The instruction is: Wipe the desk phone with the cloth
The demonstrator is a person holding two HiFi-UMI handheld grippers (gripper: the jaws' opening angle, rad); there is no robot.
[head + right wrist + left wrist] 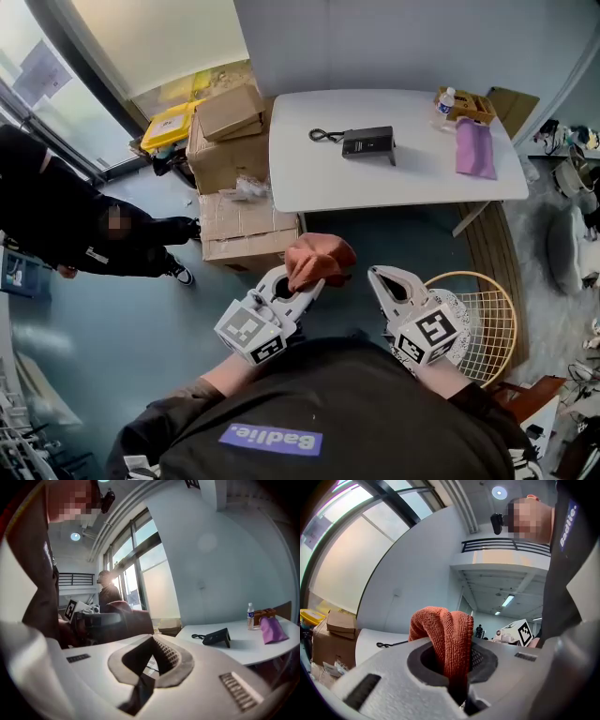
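Observation:
The black desk phone [368,142] with its cord lies on the white table [319,178], far ahead of both grippers; it also shows as the phone [217,636] in the right gripper view. My left gripper [314,284] is shut on a rust-orange cloth [319,260], which bulges up from between its jaws as the cloth [446,639]. My right gripper [380,277] is held beside it at chest height, its jaws closed together with nothing between them [152,656].
Stacked cardboard boxes [230,164] and a yellow bin [169,125] stand left of the table. A purple cloth [474,147], a water bottle [445,101] and a small box [467,105] lie at the table's right end. A wire basket [483,323] is at my right. A person in black [84,230] stands left.

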